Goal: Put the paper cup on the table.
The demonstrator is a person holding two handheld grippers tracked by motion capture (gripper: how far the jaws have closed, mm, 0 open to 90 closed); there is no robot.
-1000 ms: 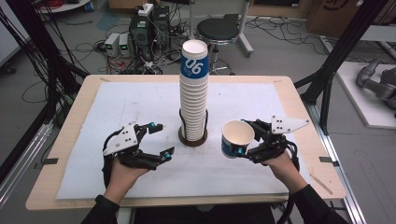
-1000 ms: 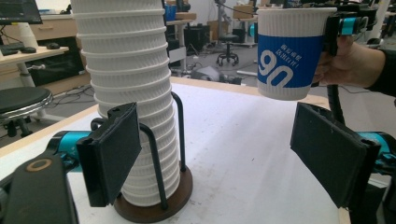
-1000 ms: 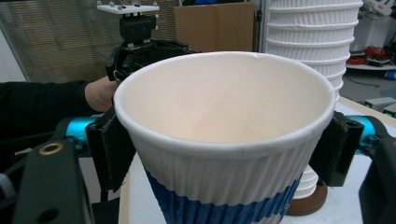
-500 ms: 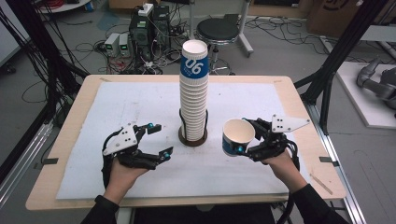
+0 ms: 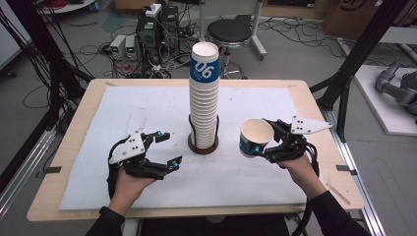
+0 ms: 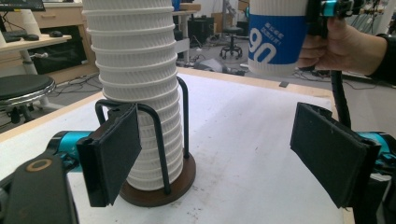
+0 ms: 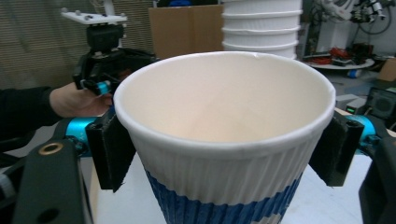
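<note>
The right gripper (image 5: 259, 147) is clasping a single paper cup (image 5: 255, 137), seemingly clear of the table, right of the cup stack (image 5: 204, 98); the left gripper (image 5: 166, 148) is idling with jaws parted, empty.

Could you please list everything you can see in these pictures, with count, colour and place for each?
Stack of ribbed white paper cups: one stack, top cup with a blue band, upright at the table's middle.
Round dark wooden base with black wire uprights: one, holds that stack.
Single ribbed white paper cup with blue band: one, upright, off the table, right of the stack.
White sheet: one, covers the tabletop.
Light wooden table: one.
Round black stool: one, on the floor behind the table.
Left gripper: black, open, holds nothing, left of the stack.
Right gripper: black, shut on the single cup.
</note>
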